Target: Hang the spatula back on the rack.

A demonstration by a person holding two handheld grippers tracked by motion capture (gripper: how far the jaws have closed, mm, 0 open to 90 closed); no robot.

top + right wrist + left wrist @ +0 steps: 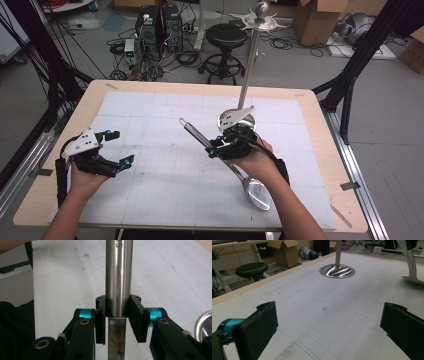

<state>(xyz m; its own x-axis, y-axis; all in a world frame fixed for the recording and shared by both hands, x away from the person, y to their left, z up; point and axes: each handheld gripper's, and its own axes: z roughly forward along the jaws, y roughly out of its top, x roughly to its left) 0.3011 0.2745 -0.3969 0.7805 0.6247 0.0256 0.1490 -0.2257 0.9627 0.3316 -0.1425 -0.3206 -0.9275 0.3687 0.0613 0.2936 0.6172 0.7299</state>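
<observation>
A long steel ladle (257, 192) hangs slanted over the white mat, bowl toward the near edge and loop end up toward the middle. My right gripper (215, 146) is shut on its handle. In the right gripper view the round steel handle (117, 277) is clamped between both pads of the right gripper (117, 312). My left gripper (123, 147) is held at the left of the table, open and holding nothing. In the left gripper view the left gripper (329, 325) has wide-apart jaws framing bare mat.
A steel hanging stand with a round base (238, 121) and tall pole (251, 55) rises just behind the right gripper; its base (337, 270) is ahead of the left gripper. A black stool (226, 35), computer towers (157, 25) and cardboard boxes (315, 20) stand beyond the table.
</observation>
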